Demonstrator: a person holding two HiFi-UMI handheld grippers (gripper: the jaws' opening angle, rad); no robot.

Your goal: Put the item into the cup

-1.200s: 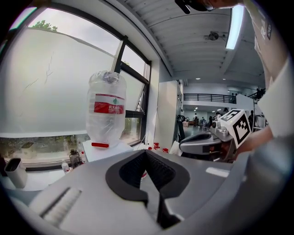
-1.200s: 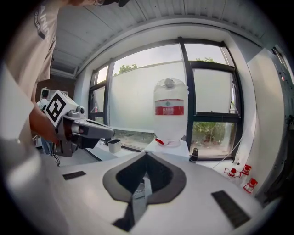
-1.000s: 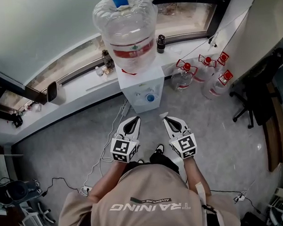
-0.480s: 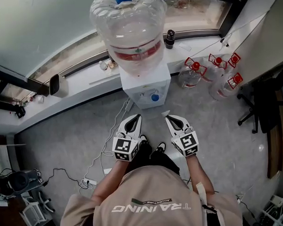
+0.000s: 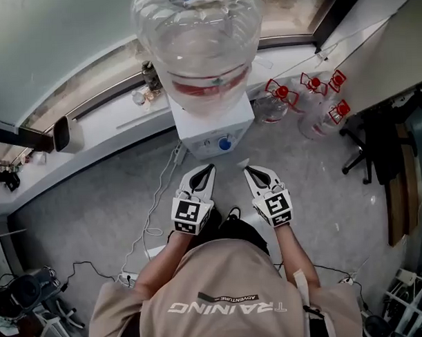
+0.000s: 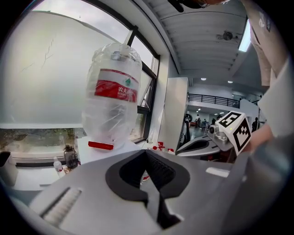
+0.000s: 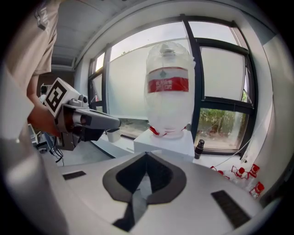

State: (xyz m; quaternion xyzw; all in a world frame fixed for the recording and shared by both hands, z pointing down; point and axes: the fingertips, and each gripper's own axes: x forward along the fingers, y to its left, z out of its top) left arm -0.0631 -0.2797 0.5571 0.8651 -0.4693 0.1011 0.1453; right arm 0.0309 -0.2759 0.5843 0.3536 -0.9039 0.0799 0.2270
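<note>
Presently both tools are clenched on nothing: left gripper (image 5: 209, 168) and right gripper (image 5: 248, 171) have jaws fully together, pointing at the dispenser (image 5: 213, 132). No item is identifiable. A likely cup (image 5: 63, 134) stands on the sill (image 5: 123, 122), well apart, ahead-left of the left fingers, which are nearer.

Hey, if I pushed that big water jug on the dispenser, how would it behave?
The jug would probably flex rather than stay stiff: its clear walls look thin and creased. It sits high on top of the white dispenser, so a hard push might rock it. Its weight is unclear; I can't tell the water level.
</note>
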